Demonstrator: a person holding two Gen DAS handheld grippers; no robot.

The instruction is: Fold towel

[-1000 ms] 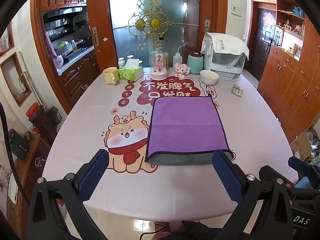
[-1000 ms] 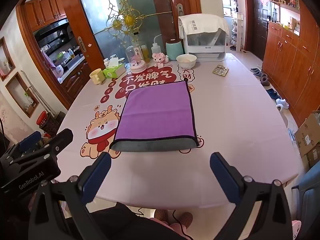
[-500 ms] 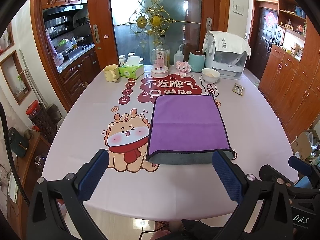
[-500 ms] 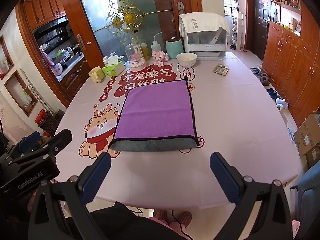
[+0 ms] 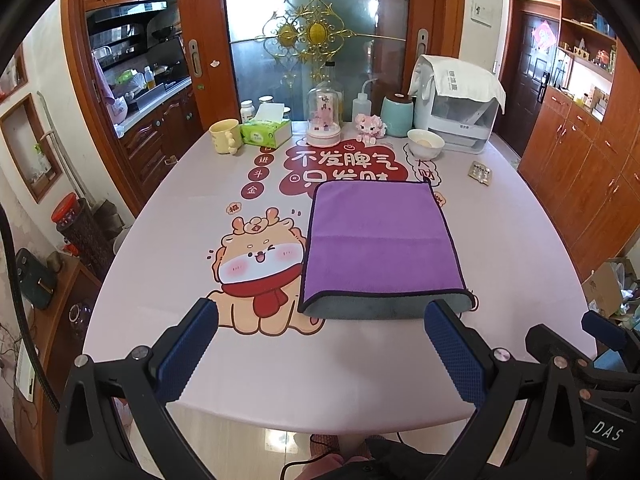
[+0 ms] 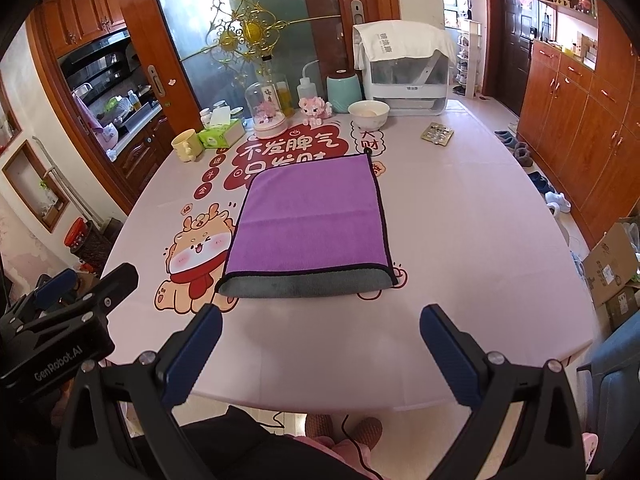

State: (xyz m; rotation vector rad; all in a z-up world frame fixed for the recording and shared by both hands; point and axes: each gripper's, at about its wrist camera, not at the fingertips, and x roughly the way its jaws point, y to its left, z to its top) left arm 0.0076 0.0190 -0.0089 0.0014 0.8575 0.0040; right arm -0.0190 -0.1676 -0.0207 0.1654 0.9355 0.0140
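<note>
A purple towel (image 5: pixel 380 236) with a grey underside lies folded flat on the pink table (image 5: pixel 168 240); its grey fold edge faces me. It also shows in the right wrist view (image 6: pixel 310 220). My left gripper (image 5: pixel 320 344) is open and empty, held above the table's near edge, short of the towel. My right gripper (image 6: pixel 320 344) is open and empty, also near the front edge. The left gripper's body (image 6: pixel 60 340) shows at the left of the right wrist view.
At the table's far end stand a yellow mug (image 5: pixel 225 136), a tissue box (image 5: pixel 266 132), a glass dome (image 5: pixel 324 120), a pink toy (image 5: pixel 370 128), a teal canister (image 5: pixel 397 114), a white bowl (image 5: pixel 425 144) and a covered appliance (image 5: pixel 460 108). A blister pack (image 5: pixel 481 172) lies at the right.
Both views have shifted very slightly; the towel sits a little lower in the frames. The towel itself has not moved and both grippers stay open.
</note>
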